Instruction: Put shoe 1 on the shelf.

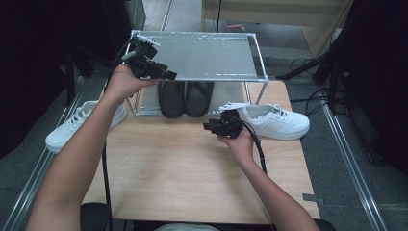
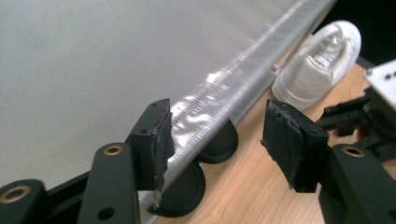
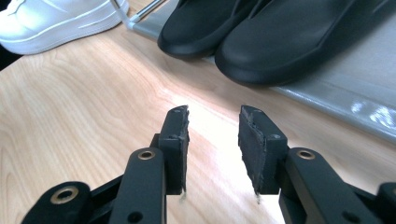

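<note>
The left gripper hangs in the upper left of the high view, over the front left corner of the rack's top shelf, its jaws spread wide with nothing between them. The right gripper sits near the centre of that view, low over the table and just in front of the rack, jaws parted to a middling gap and empty.

The wooden table takes up the lower middle. On its far edge stands the metal shoe rack. One white sneaker lies at centre right, beside the rack; another white sneaker hangs off the table's left edge. The pair of black slippers rests on the rack's lower shelf, toes toward the person.
</note>
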{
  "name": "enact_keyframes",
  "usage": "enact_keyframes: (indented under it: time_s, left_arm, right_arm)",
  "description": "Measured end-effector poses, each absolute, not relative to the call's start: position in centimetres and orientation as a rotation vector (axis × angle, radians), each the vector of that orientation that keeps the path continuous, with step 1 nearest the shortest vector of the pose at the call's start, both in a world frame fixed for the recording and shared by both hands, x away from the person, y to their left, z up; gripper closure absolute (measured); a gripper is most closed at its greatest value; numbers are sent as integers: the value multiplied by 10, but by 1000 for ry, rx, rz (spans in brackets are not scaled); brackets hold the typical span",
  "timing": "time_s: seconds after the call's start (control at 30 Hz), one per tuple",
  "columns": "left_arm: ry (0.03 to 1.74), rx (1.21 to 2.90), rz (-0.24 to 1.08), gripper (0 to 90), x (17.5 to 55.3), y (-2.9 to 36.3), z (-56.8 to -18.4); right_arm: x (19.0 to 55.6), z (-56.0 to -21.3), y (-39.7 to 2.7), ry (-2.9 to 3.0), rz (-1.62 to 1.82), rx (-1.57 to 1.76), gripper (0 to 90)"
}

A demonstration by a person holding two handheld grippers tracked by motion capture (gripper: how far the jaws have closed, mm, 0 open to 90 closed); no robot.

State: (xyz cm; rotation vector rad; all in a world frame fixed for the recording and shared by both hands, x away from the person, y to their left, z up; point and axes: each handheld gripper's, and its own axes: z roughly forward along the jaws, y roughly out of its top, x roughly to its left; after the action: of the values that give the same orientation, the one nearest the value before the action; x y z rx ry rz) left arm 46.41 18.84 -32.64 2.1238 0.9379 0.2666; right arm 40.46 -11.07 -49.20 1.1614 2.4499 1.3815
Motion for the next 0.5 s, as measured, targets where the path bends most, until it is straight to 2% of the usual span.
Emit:
enact_keyframes:
  time_s: [0.23, 0.5]
  left_arm:
    - [903, 2123, 255, 379, 440, 185, -327]
    - [883, 2120, 250, 374, 418, 184, -342]
  right_arm:
    - [385, -487, -124, 2449, 1416, 1105, 606]
    - [369, -484, -135, 2466, 1456, 1049, 562]
